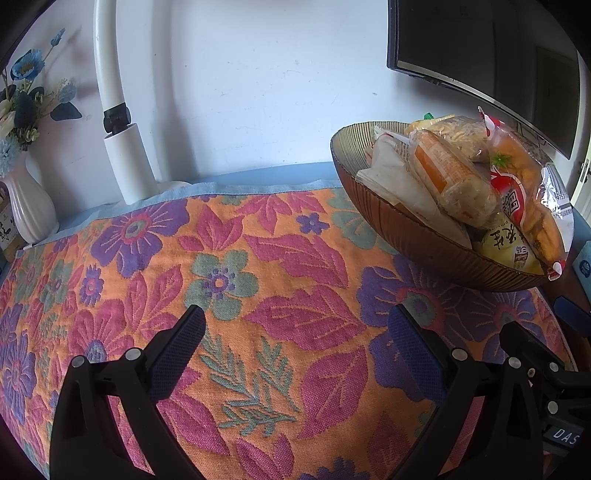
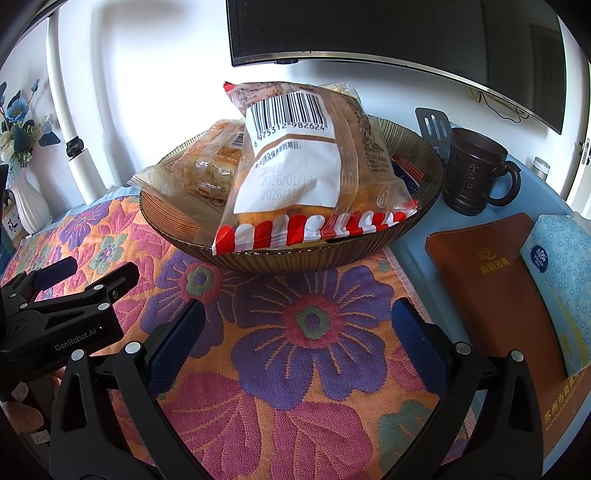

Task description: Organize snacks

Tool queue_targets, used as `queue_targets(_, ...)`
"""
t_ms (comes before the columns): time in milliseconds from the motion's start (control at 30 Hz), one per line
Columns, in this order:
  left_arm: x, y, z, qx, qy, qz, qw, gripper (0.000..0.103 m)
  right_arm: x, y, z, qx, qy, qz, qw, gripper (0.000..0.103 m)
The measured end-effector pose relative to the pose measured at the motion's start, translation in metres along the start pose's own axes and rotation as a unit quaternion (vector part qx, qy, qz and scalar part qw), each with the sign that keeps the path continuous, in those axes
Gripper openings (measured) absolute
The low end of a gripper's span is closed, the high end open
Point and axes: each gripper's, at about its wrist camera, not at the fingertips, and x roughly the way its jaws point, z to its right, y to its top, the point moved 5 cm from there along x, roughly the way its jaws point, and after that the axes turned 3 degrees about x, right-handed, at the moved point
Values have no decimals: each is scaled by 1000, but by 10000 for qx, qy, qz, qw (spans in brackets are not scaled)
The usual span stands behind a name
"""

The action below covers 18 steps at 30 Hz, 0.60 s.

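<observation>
A ribbed brown glass bowl stands on the floral cloth, piled with wrapped snacks. On top lies a clear bag with red-and-white striped ends, its barcode side facing the right wrist view. Beside it are an orange-labelled pastry pack and a yellow packet low in the bowl. My left gripper is open over bare cloth, left of the bowl. Just in front of the bowl, my right gripper is open and holds nothing.
A dark mug, a brown notebook and a blue tissue pack sit right of the bowl. At the far left stands a white vase of blue flowers, with a white lamp stand beside it. A monitor hangs behind.
</observation>
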Motion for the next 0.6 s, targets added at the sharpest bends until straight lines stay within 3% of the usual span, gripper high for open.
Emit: queue_targets(600,1,-3,5,153,-87,-95,9998,98,0,0,-1,1,-5,-8,10000,100)
